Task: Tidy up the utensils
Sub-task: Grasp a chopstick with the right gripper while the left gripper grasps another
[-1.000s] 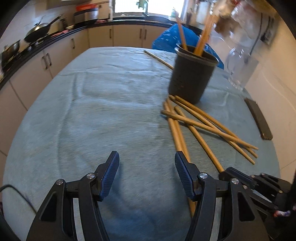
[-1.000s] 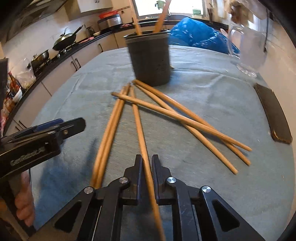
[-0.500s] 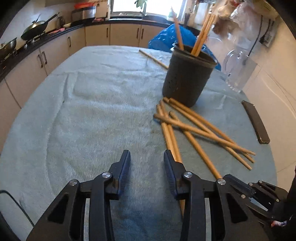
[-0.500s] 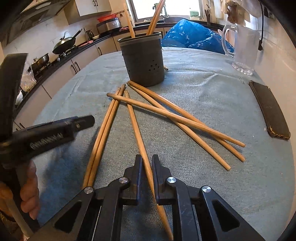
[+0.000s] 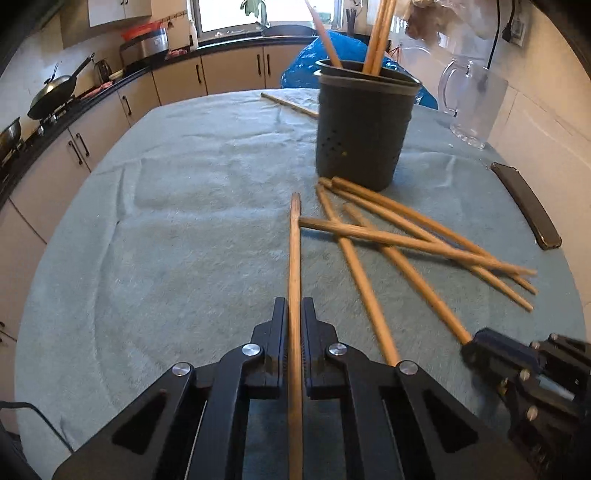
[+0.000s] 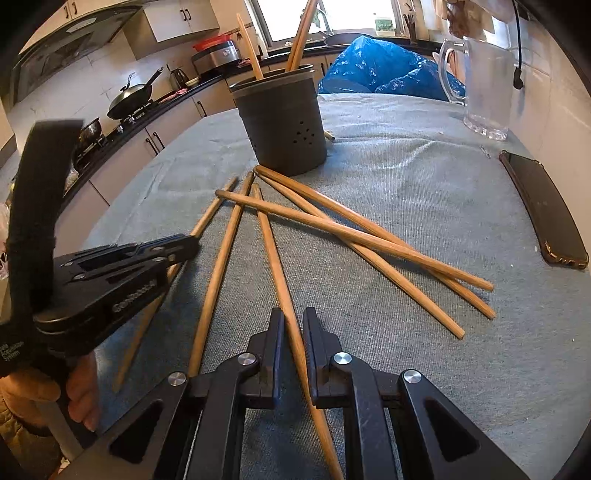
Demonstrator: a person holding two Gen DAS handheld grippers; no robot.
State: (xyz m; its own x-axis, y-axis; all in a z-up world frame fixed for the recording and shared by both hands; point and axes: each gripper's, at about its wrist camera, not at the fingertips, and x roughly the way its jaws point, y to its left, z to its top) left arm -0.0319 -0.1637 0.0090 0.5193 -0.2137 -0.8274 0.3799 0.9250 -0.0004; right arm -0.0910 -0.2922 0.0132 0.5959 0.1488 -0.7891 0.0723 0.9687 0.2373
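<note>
Three chopsticks (image 5: 373,33) are held upright in the dark holder (image 5: 362,129) near the counter's (image 5: 184,221) far edge. One loose chopstick each is clamped by the left hand-held gripper (image 5: 294,321) and the right hand-held gripper (image 6: 293,328).

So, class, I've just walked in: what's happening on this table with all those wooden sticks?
A person is tidying long wooden chopsticks into the dark grey perforated holder, which already has a few standing in it. The left gripper is shut on one chopstick, and the right gripper is shut on another. Several more loose chopsticks lie crossed on the grey-blue tablecloth in front of the holder.
</note>
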